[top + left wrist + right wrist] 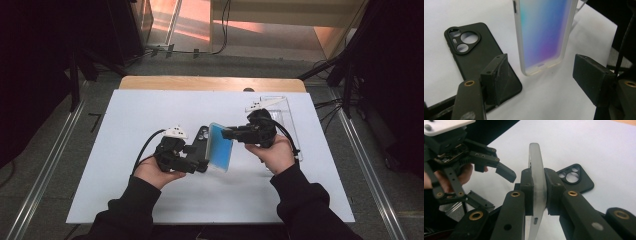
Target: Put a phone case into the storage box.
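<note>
A translucent phone case [220, 148] with a blue-to-purple sheen stands on end above the white table sheet. My right gripper [226, 134] is shut on its upper edge; in the right gripper view the two pads press its thin frosted rim [537, 165] from both sides. My left gripper [544, 77] is open, and the case's lower end [541, 37] hangs just ahead of the gap, touching neither pad. A black phone case [474, 57] with a three-hole camera cut-out lies flat on the sheet beside the left jaw, also seen as the black phone case [577, 178] behind the right jaws.
A clear plastic tray [281, 111] sits at the back right of the white sheet [140, 110]. The wooden table edge [210, 83] runs along the far side. Dark stands and cables surround the table.
</note>
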Motion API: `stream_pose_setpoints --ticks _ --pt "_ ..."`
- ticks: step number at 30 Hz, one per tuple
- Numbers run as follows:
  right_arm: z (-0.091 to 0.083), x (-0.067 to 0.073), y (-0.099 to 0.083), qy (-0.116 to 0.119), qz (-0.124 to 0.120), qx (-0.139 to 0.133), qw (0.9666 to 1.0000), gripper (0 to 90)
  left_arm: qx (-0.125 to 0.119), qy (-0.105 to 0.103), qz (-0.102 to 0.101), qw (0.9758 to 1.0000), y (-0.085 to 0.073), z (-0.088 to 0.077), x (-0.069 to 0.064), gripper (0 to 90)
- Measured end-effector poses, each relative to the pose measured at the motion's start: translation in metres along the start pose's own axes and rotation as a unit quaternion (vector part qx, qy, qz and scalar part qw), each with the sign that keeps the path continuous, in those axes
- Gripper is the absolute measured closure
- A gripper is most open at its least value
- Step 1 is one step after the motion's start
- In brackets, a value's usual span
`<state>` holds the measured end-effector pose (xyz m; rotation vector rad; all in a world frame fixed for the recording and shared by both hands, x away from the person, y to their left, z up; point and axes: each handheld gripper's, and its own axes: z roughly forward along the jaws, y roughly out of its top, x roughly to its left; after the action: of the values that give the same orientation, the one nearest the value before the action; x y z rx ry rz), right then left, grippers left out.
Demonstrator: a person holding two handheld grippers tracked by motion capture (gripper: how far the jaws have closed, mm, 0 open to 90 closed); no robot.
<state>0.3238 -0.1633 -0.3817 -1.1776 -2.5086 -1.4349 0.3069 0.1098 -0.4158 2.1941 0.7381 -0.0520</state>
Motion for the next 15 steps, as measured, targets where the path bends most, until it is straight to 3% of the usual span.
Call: stream_pose_setpoints --ticks 4,8,10,15 --pt "-0.002 -0.001 0.001 0.012 -0.012 0.005 0.9998 77.0 0.007 -0.019 0.003 0.9998 0.009 -0.004 0.004 29.0" --pt "-0.003 -0.001 0.001 0.025 -0.035 0.008 0.9991 77.0 -0.002 -0.043 0.011 0.9990 0.019 -0.008 0.008 28.9" --pt "-0.003 -0.002 0.001 0.032 -0.042 0.011 0.9985 77.0 -0.007 -0.059 0.020 0.9981 0.024 -0.011 0.009 28.9" --pt "-0.003 -0.003 0.001 0.051 -0.066 0.019 0.9963 77.0 0.008 -0.079 0.055 0.9953 0.035 -0.012 0.009 28.9"
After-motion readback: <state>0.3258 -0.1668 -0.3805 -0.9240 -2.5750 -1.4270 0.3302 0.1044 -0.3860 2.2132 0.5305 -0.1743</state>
